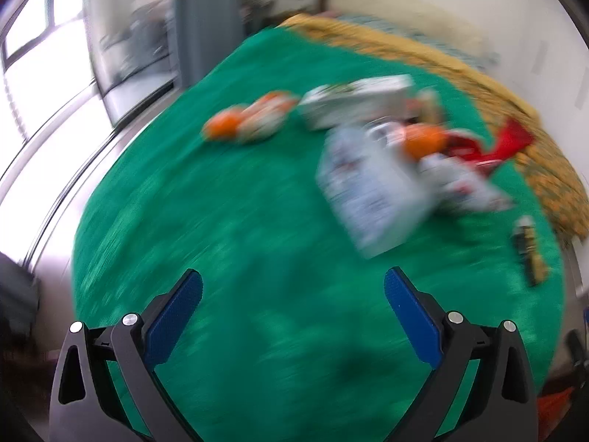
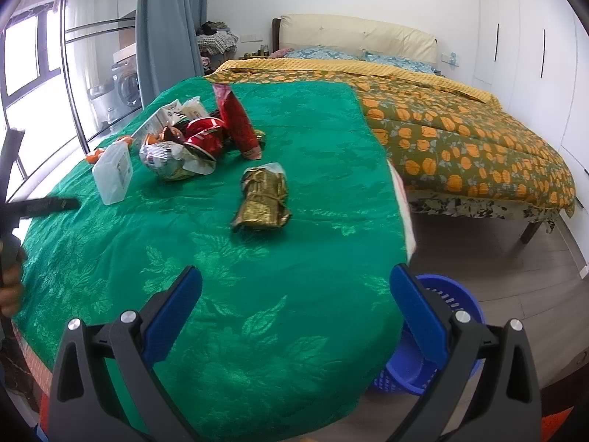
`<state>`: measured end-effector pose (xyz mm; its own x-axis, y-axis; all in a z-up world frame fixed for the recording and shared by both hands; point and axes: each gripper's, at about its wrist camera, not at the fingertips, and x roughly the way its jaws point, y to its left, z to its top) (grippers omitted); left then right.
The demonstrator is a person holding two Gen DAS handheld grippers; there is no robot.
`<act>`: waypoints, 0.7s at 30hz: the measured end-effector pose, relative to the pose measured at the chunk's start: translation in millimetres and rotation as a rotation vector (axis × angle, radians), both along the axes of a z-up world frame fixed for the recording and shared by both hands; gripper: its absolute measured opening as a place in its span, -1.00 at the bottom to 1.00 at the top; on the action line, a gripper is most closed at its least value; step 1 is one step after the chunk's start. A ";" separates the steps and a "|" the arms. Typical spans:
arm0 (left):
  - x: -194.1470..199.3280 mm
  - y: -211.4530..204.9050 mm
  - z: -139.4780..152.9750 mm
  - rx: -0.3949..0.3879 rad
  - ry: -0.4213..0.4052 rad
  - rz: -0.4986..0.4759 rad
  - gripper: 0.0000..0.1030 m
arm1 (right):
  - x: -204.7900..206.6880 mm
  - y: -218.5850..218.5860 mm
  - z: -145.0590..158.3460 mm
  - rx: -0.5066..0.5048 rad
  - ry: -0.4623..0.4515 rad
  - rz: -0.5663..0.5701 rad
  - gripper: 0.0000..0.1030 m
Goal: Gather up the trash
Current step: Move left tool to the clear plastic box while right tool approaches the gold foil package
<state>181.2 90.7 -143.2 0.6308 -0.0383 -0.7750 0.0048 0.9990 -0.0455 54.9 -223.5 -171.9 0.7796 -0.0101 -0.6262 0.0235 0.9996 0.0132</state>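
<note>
Lying alone on the green desk (image 2: 257,294), one gold wrapper (image 2: 262,199) is seen; both grippers' jaws, left gripper (image 1: 293,287) and right gripper (image 2: 295,283), are spread wide, empty.

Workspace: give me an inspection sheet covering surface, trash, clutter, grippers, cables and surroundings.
Surface: green patterned cloth covers the table.
Job's things: gold foil wrapper lies alone mid-table; red wrappers, a clear plastic box and cartons piled at the far left; blue basket on the floor beside the table's right edge.
Clutter: orange fruit near the pile, left wrist view blurred.
Grippers: left gripper open, empty; right gripper open, empty.
Cables: nothing seen.
Surroundings: bed with pumpkin-print quilt, blue curtain, white wardrobe, window at left.
</note>
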 end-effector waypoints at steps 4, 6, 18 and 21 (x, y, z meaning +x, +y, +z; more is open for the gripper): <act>29.0 -44.2 13.9 0.062 -0.059 -0.042 0.90 | -4.1 7.4 3.5 -0.011 -0.014 0.023 0.91; 47.7 -57.9 6.4 0.104 -0.037 -0.047 0.90 | -7.0 7.3 5.5 -0.012 -0.022 0.024 0.91; 30.9 49.9 -4.3 0.046 0.023 0.150 0.91 | -4.8 -15.4 8.3 0.041 -0.019 -0.010 0.91; 33.1 56.3 -5.6 0.035 0.029 0.122 0.91 | -0.2 -13.5 7.9 0.062 -0.003 0.004 0.91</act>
